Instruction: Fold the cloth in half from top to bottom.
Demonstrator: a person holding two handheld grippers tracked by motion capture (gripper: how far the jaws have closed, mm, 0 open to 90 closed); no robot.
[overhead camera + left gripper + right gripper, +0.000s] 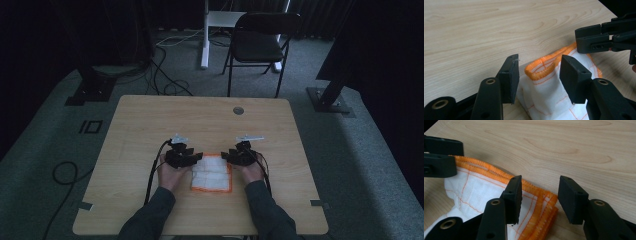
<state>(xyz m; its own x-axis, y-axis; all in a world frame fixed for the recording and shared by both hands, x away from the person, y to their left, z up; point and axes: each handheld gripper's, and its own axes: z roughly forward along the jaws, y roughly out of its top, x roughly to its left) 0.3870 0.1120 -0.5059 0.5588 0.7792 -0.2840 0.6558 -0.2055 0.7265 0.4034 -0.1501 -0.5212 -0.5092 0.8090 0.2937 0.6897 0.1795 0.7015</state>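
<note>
A folded white cloth (212, 175) with an orange stitched hem lies on the wooden table (200, 115) near its front edge. My left gripper (197, 157) is at the cloth's far left corner. In the left gripper view it (539, 72) stands open, and the hemmed corner of the cloth (544, 100) bulges up between the jaws without being pinched. My right gripper (226, 155) is at the far right corner. It (540, 195) is open too, over the layered hem of the cloth (481, 192). Each gripper view shows the other gripper, the right (594, 40) and the left (439, 157), across the cloth.
A round cable hole (238, 110) sits near the table's far edge. Behind the table stand a black folding chair (260, 40) and a white desk leg (205, 35). Black stand bases (330, 100) and cables (65, 175) lie on the grey carpet.
</note>
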